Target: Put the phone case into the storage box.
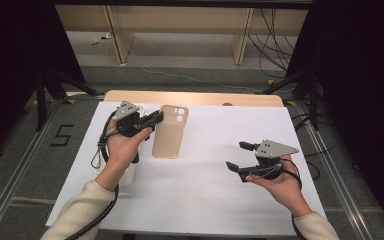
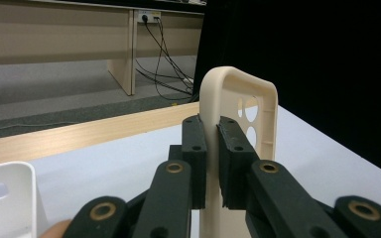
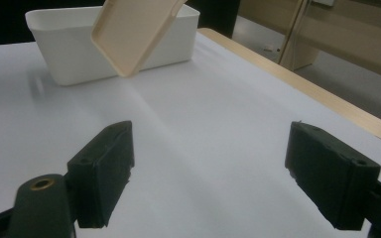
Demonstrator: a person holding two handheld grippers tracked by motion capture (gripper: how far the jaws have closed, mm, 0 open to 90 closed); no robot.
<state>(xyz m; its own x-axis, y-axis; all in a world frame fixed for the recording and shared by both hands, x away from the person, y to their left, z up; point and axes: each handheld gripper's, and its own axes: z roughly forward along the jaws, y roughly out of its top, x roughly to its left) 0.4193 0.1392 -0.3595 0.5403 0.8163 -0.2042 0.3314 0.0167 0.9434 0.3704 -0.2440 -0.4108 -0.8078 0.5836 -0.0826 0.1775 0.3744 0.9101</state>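
Nearest to me, my right tool hangs low over the bare white sheet of the desk, its two pads standing wide apart with nothing between them. Farther in and to the left, my left tool is clamped on one long edge of the beige phone case; I see the pads pinching its thin wall from both sides. The phone case is lifted clear of the desk, its camera cut-outs at the far end. Just behind it from my right tool's camera sits the white bin, on the left part of the desk.
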